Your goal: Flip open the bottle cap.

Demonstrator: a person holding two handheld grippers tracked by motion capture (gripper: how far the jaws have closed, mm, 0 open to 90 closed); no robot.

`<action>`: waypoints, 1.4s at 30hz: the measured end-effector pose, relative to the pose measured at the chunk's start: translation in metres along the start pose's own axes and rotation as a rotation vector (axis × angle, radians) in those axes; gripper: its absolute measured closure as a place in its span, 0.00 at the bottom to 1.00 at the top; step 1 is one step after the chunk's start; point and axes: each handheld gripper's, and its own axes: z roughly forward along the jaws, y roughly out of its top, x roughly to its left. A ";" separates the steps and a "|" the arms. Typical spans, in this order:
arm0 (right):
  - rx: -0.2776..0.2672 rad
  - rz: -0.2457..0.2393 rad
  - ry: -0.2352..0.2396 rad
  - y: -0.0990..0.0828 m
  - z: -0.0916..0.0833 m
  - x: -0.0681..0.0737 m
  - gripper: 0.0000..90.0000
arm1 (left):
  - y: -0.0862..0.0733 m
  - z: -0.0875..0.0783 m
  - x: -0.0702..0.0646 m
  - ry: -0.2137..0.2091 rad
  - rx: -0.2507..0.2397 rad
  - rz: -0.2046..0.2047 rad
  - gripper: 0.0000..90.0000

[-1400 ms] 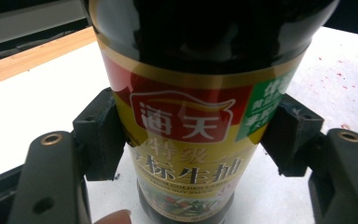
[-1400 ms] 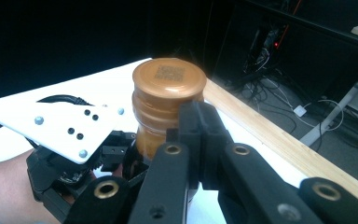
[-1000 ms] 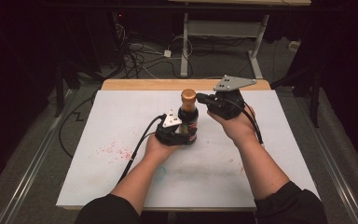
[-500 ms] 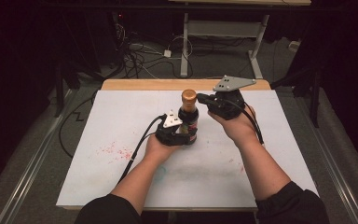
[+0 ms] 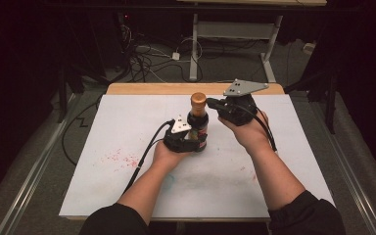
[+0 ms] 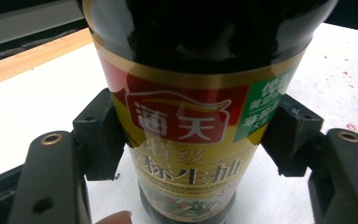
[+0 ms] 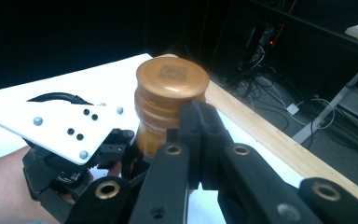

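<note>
Two grippers engaged: left gripper (image 5: 192, 139) clamped on sauce bottle (image 5: 197, 125) body; right gripper (image 7: 193, 140) jaws seen pressed together beside brown cap (image 7: 170, 91). Slipped cap grip risks tipping bottle on worktop (image 5: 127, 127).

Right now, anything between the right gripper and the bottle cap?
Nothing visible. The right gripper, shut, sits right beside the brown cap with no object between them. The left gripper clamps the bottle lower down, at the label, clear of the cap.
</note>
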 end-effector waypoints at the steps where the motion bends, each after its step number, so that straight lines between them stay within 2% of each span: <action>1: 0.001 -0.002 -0.001 0.000 0.000 0.000 1.00 | 0.000 0.000 0.000 0.000 0.001 0.004 0.33; 11: 0.003 -0.010 -0.011 0.001 0.000 0.002 1.00 | -0.001 0.000 0.000 0.006 0.004 0.025 0.33; 24: 0.003 -0.009 -0.006 0.001 -0.001 0.002 1.00 | -0.003 0.001 -0.001 0.013 0.000 0.033 0.33; 37: 0.011 -0.008 -0.006 0.003 0.000 0.004 1.00 | -0.002 0.001 -0.001 0.018 -0.004 0.022 0.33; 39: 0.019 -0.011 -0.008 0.006 0.001 0.005 1.00 | -0.001 0.001 0.000 0.018 -0.007 0.007 0.33; 40: -0.008 -0.014 -0.007 0.009 0.000 0.006 1.00 | -0.003 0.001 -0.001 0.010 -0.004 0.032 0.33; 41: -0.073 0.010 0.006 0.014 -0.006 0.005 1.00 | -0.004 0.001 -0.002 0.005 0.006 0.055 0.33; 42: -0.116 0.013 0.006 0.022 -0.013 0.006 1.00 | -0.005 0.001 -0.005 0.002 0.004 0.069 0.33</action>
